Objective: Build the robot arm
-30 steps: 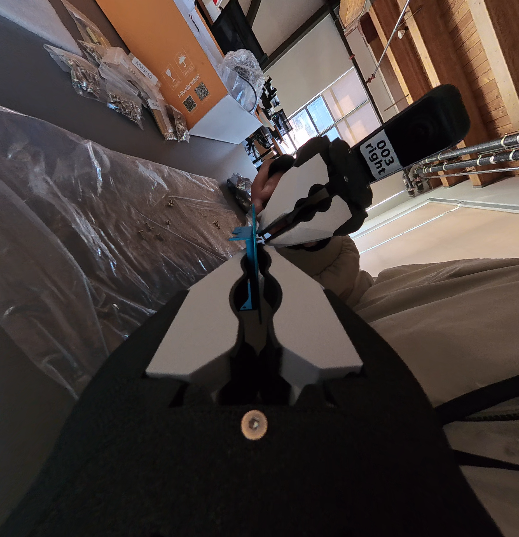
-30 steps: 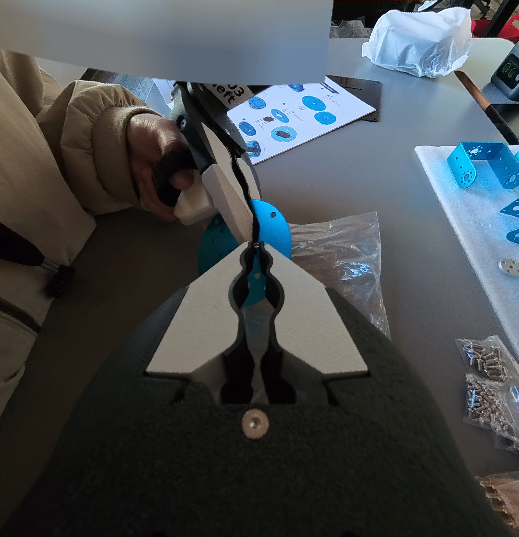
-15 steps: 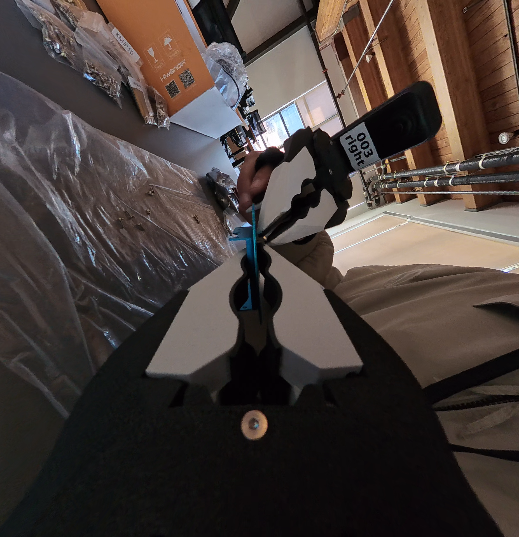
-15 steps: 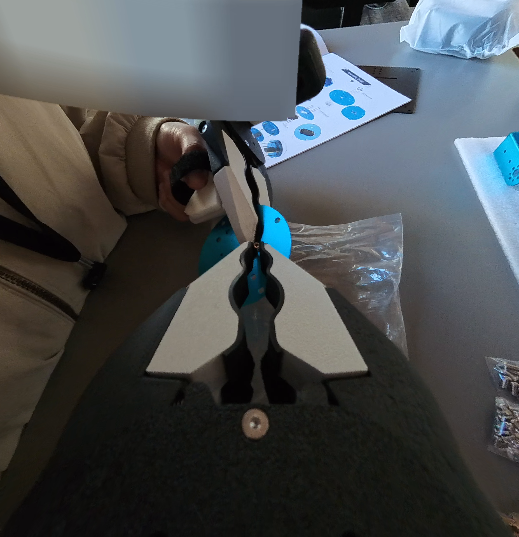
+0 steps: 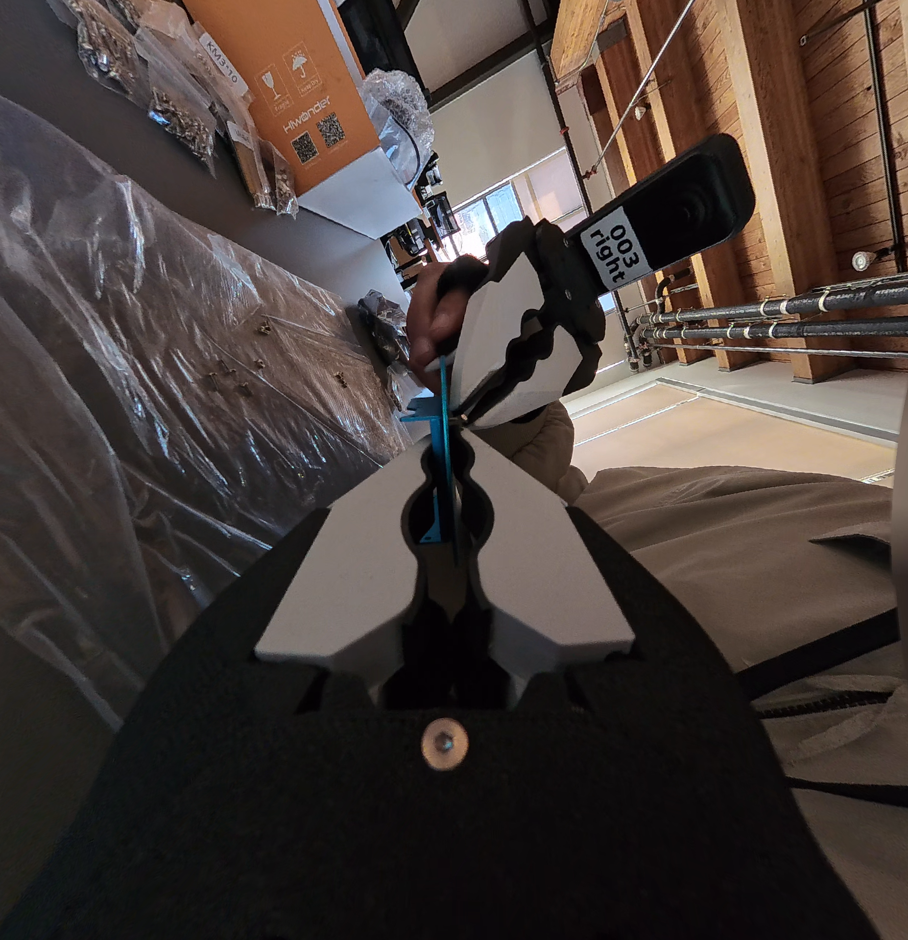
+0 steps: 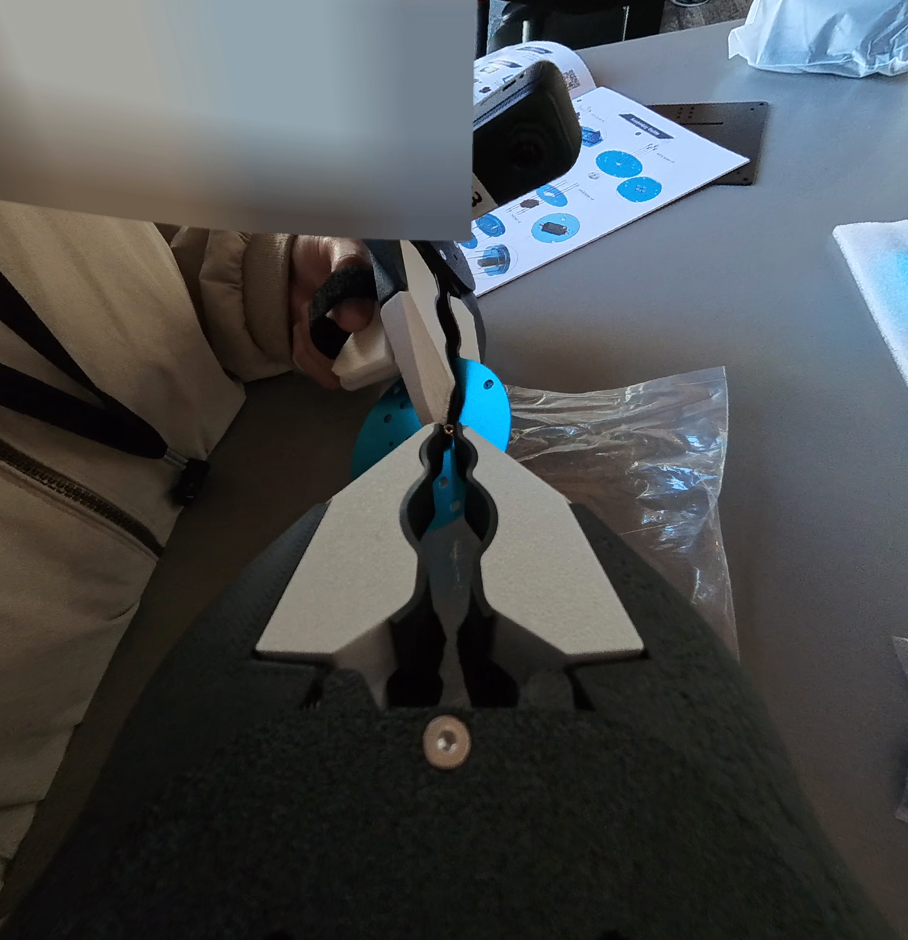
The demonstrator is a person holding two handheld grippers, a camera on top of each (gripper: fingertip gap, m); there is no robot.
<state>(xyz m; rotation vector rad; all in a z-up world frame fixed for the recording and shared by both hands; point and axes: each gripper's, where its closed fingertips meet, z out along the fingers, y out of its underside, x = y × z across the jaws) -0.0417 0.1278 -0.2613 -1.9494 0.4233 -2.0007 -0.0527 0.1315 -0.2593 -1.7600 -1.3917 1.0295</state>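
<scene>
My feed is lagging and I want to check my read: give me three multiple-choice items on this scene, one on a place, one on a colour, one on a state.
1. The clear plastic bag lies: A on the grey table; B on white foam; C in an orange box.
2. The disc clamped by the left hand-held gripper is: A red; B blue; C silver.
3. The right hand-held gripper is: A wide open; B shut on a small brass part; C lying on the table.
Answers: 1 A, it spreads flat on the tabletop; 2 B, its face shows blue; 3 B, its fingertips meet on the part.
</scene>
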